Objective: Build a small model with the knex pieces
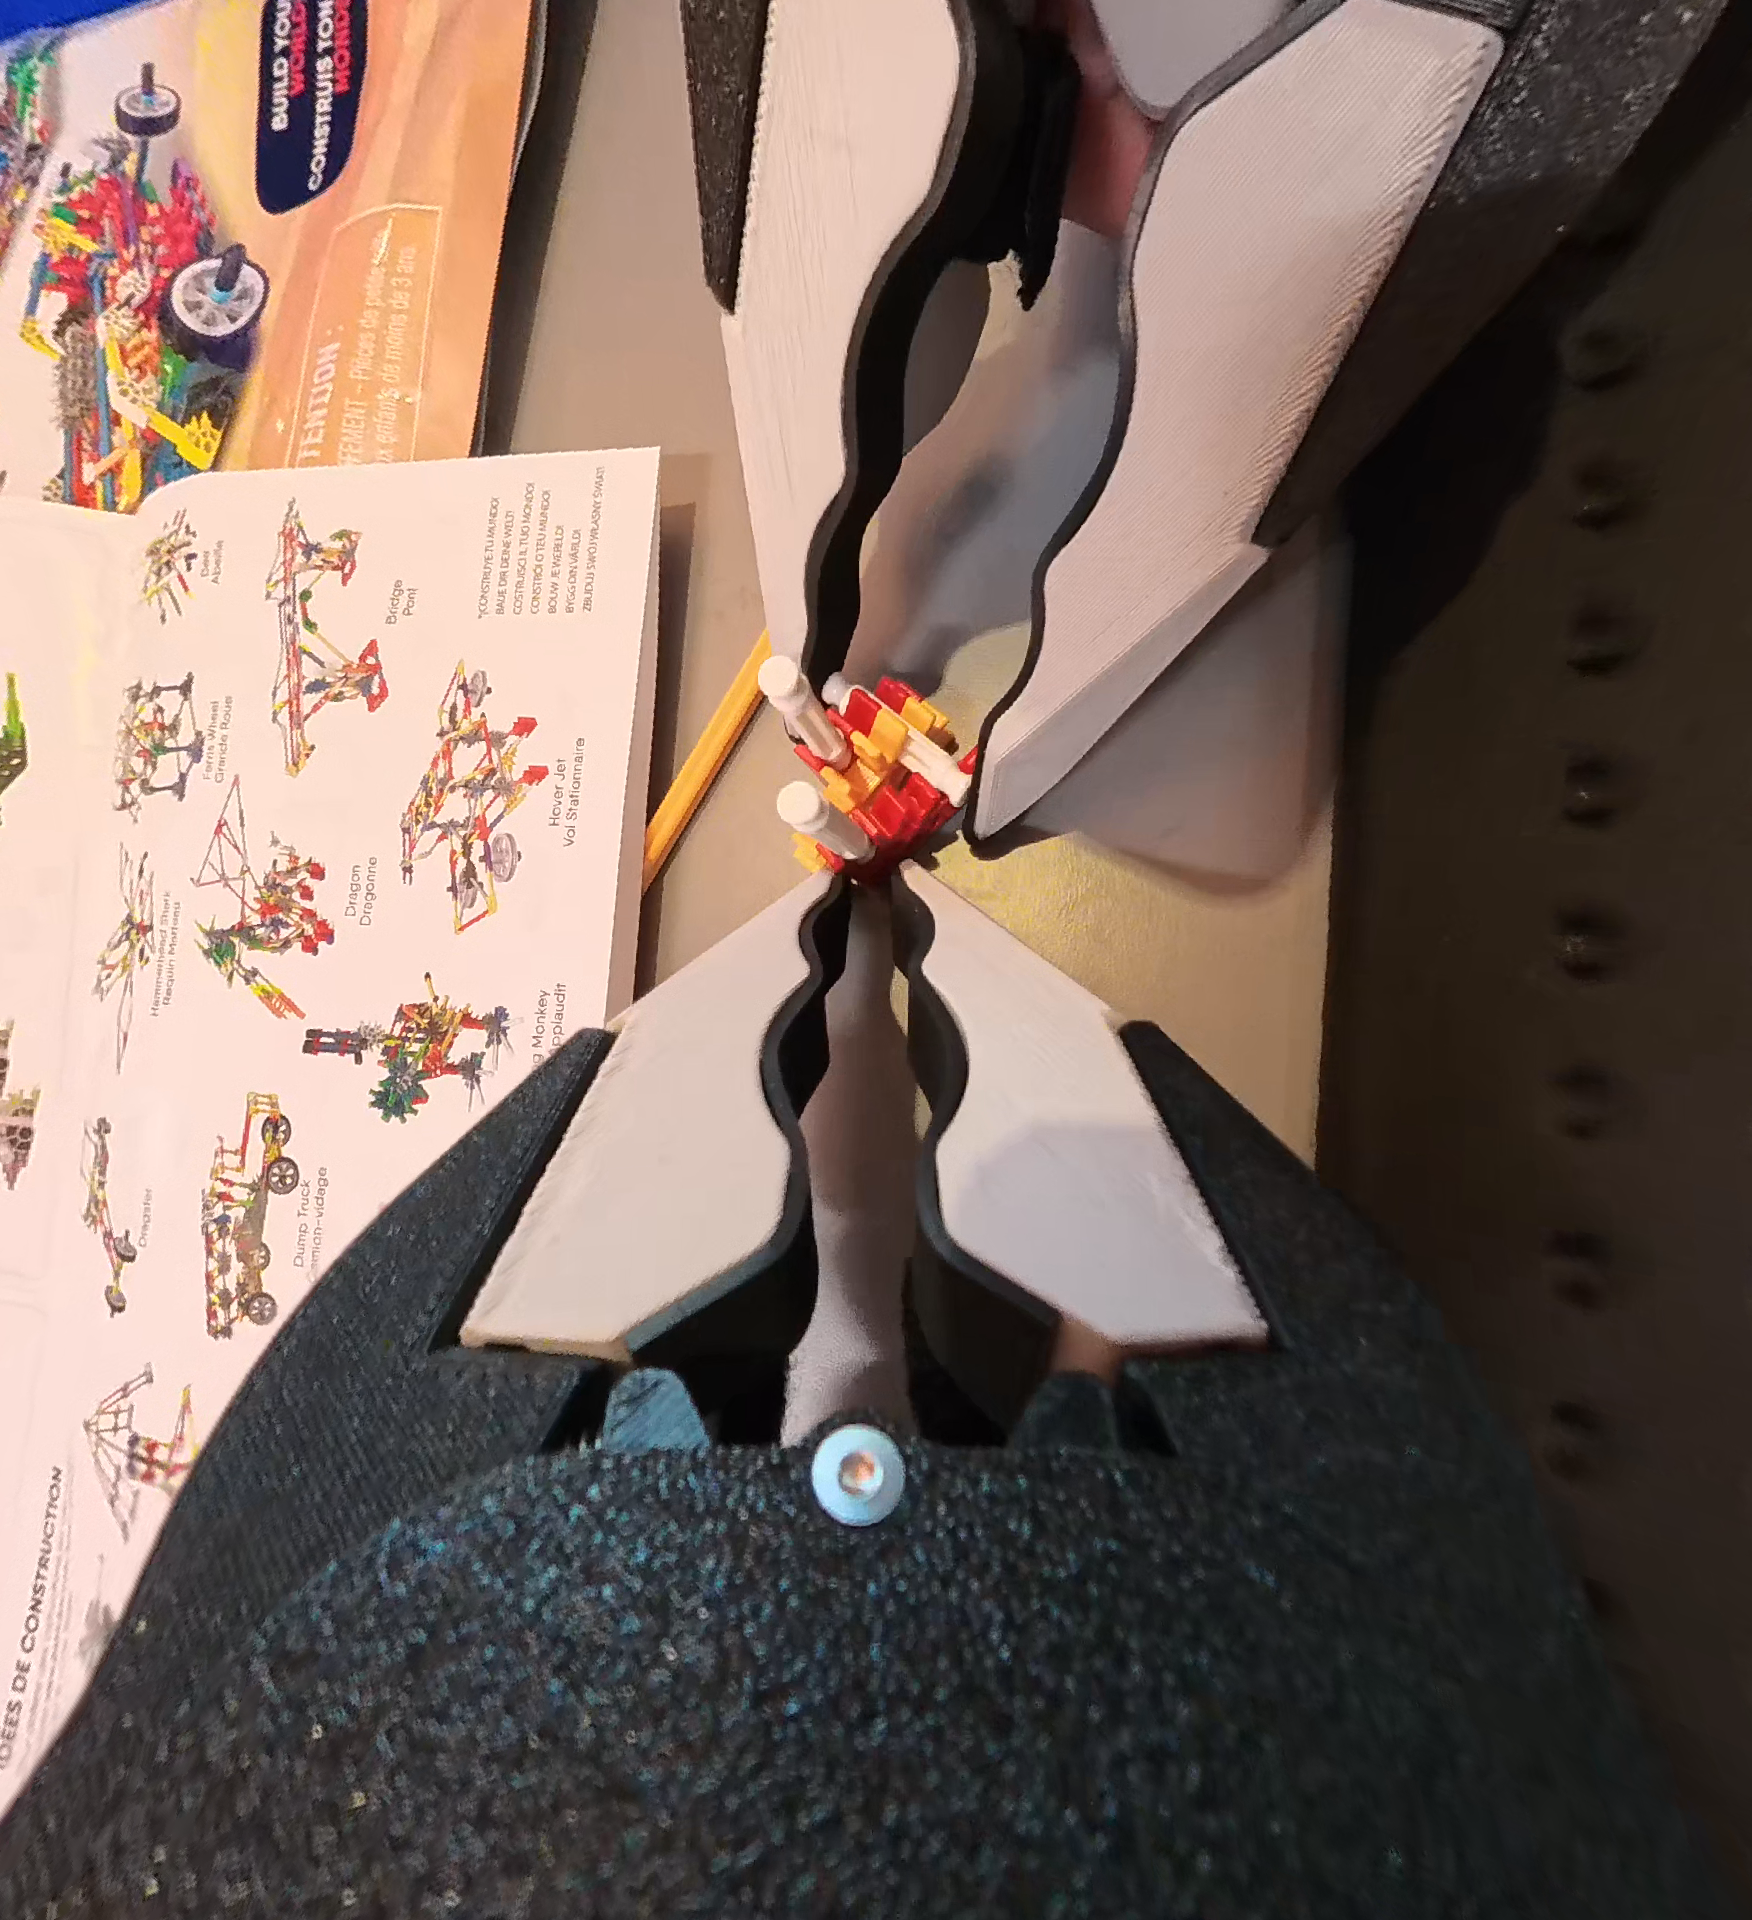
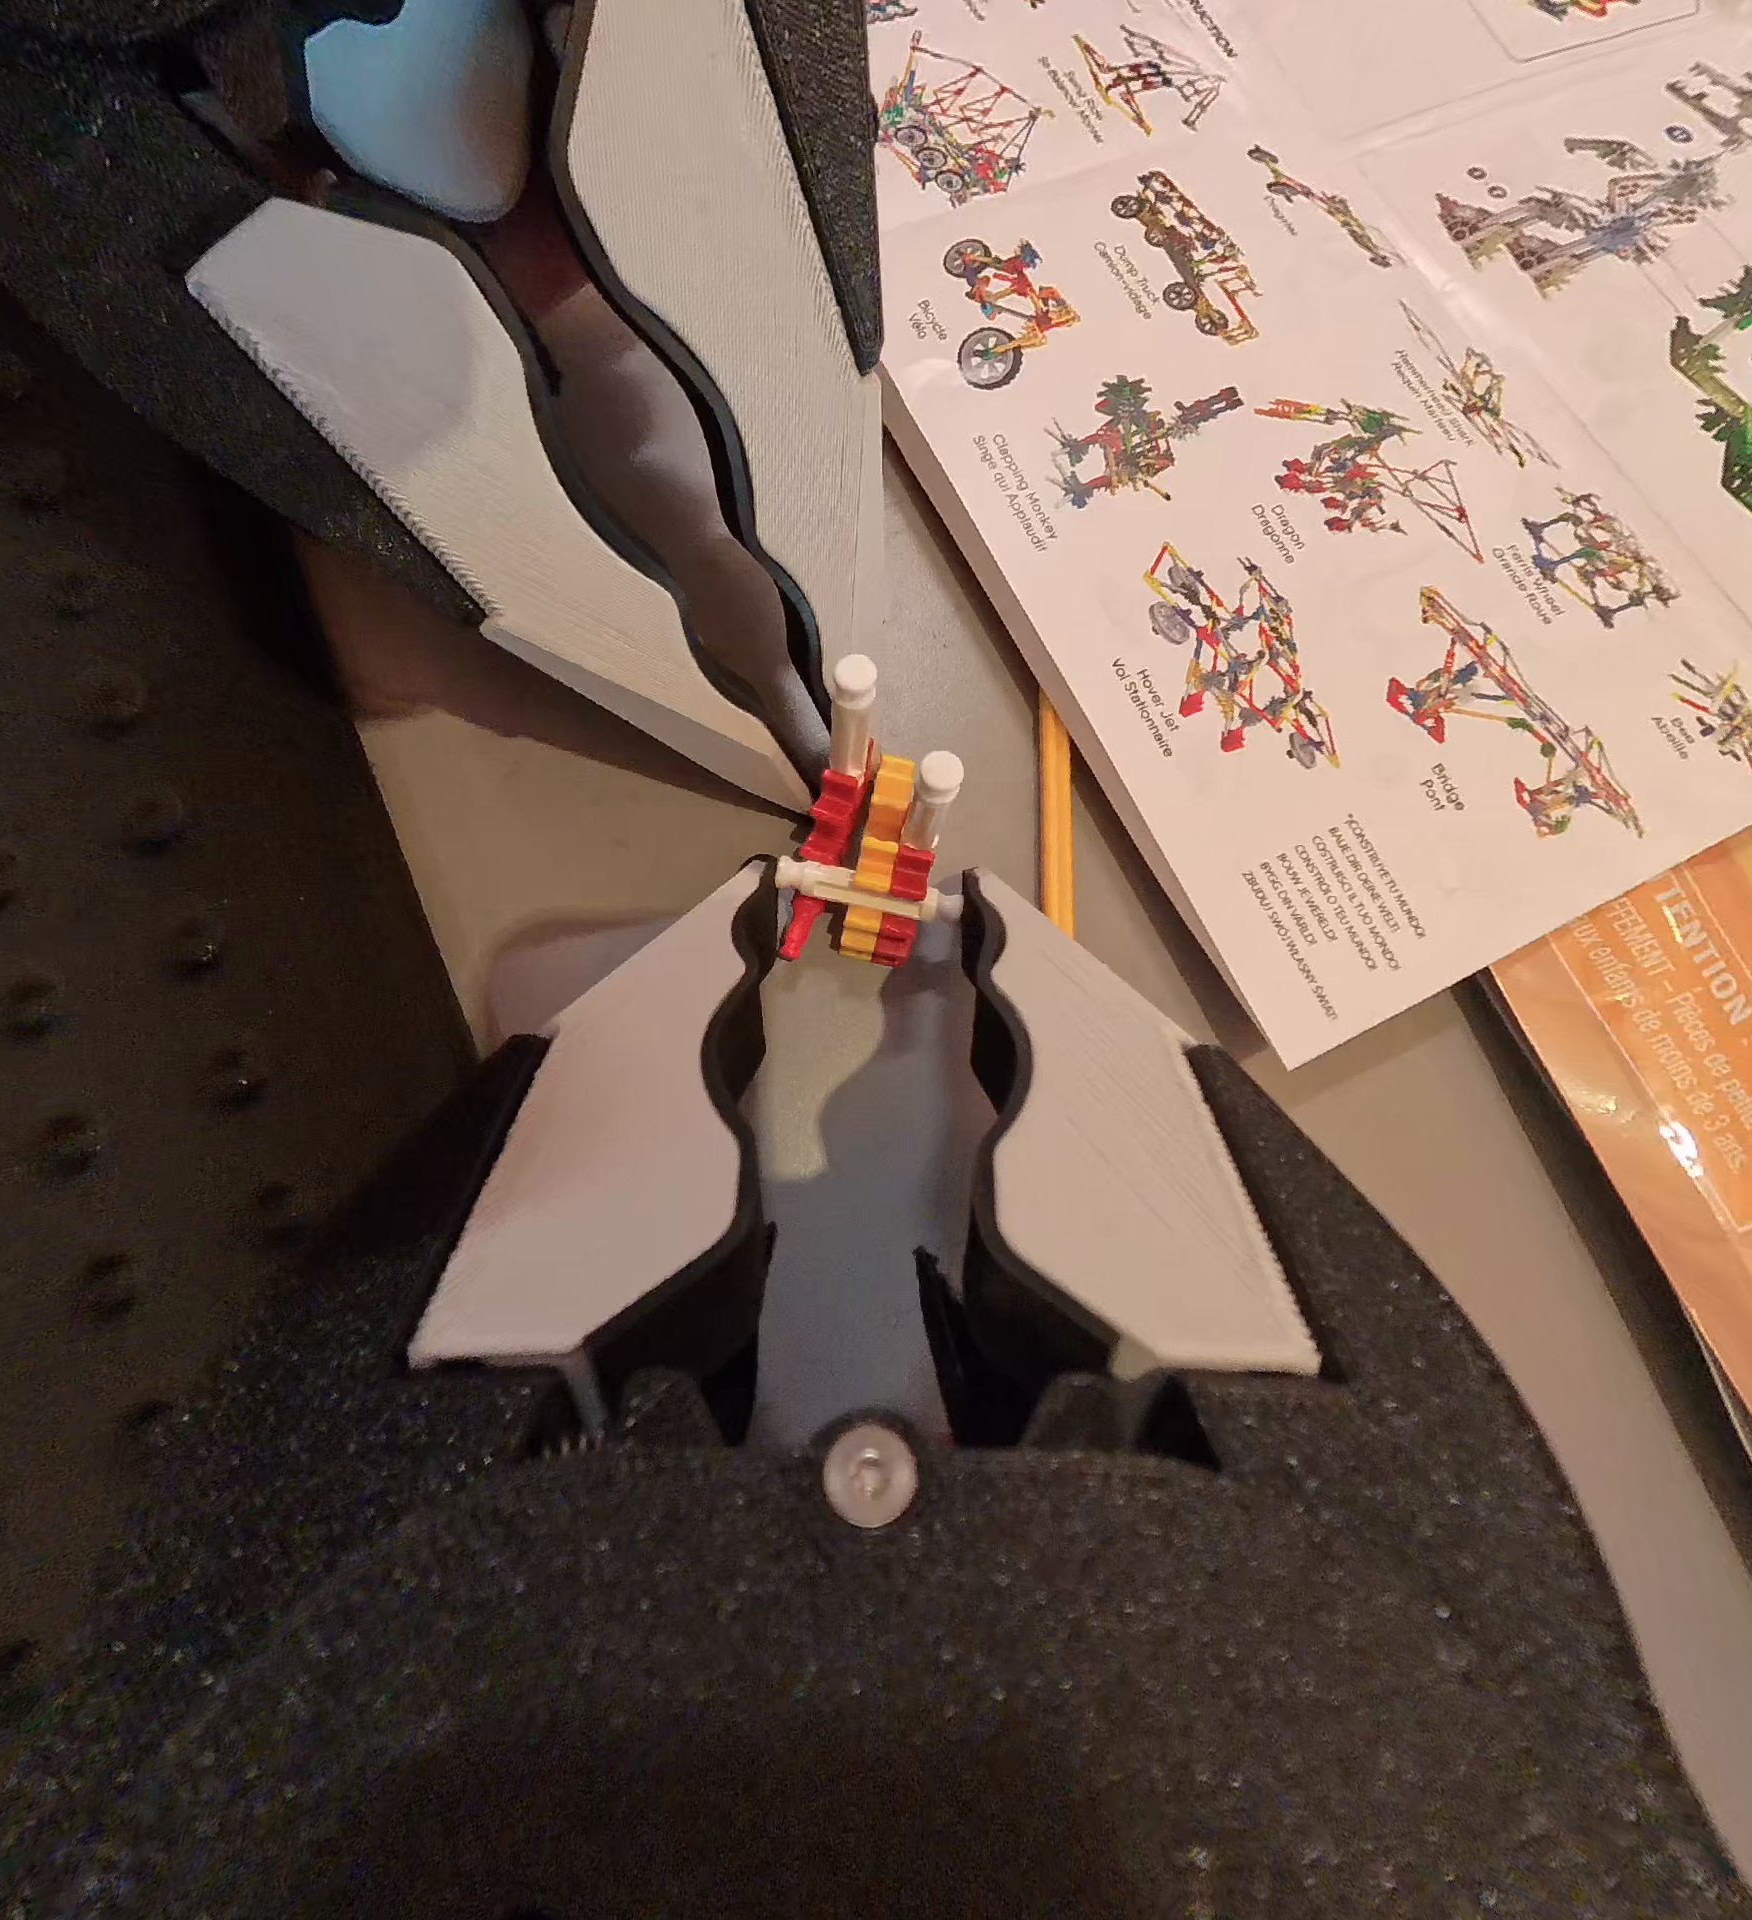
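A small cluster of red and yellow toy connectors [image 1: 887, 774] with white rods stuck in it is held between both grippers above the grey table. My left gripper [image 1: 867, 883] is shut on the cluster's red lower end. In the right wrist view the left gripper [image 2: 810, 805] comes in from the upper left. My right gripper [image 2: 864, 896] clamps the cluster [image 2: 877, 831] across a short white cross rod [image 2: 856, 891], one fingertip at each end. Two white rods [image 2: 854, 707] stick out beyond it. In the left wrist view the right gripper [image 1: 893, 748] reaches down from above.
An open white instruction booklet [image 1: 332, 831] [image 2: 1371, 468] lies on the table, partly over an orange toy box [image 1: 228, 208] [image 2: 1682, 1091]. A yellow rod [image 1: 706, 758] [image 2: 1056, 821] lies beside the booklet. A dark studded mat [image 1: 1578, 935] [image 2: 124, 831] borders the table. Both grippers' tips are close together, under 4 cm apart.
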`<move>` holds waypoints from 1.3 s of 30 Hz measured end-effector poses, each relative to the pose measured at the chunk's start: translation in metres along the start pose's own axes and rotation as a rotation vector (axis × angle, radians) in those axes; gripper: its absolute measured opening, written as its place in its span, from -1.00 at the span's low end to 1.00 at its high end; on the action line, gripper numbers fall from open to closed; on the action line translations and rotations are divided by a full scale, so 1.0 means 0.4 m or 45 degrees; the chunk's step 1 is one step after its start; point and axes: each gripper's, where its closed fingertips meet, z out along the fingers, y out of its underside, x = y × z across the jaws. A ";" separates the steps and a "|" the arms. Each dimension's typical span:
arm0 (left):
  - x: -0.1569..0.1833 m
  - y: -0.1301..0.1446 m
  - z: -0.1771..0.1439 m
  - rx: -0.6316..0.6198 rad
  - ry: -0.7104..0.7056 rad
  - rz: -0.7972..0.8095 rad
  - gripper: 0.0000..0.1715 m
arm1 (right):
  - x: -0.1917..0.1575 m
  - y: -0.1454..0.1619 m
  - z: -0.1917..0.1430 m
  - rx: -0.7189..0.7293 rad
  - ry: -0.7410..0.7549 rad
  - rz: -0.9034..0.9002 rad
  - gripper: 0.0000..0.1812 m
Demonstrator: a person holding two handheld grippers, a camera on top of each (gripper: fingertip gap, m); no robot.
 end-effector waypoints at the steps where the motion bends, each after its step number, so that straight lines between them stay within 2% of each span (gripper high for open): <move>1: 0.000 -0.001 0.001 -0.001 -0.012 -0.009 -0.96 | 0.001 0.000 0.000 -0.002 0.004 0.000 -0.62; 8: -0.009 -0.004 0.007 0.002 -0.073 -0.068 -0.99 | 0.012 0.003 0.001 0.006 0.032 0.015 -0.61; 14: -0.014 -0.010 0.013 0.026 -0.036 -0.161 -1.00 | 0.019 0.003 0.001 0.013 0.049 0.019 -0.61; 22: -0.013 -0.013 0.015 0.075 0.033 -0.182 -1.00 | 0.017 0.003 0.002 0.012 0.045 0.009 -0.62; 32: -0.014 -0.018 0.017 0.110 0.059 -0.116 -1.00 | 0.013 0.003 0.004 0.012 0.018 0.018 -0.64; 39: -0.016 -0.021 0.019 0.085 -0.014 0.028 -1.00 | 0.012 0.003 0.006 0.014 0.007 0.027 -0.64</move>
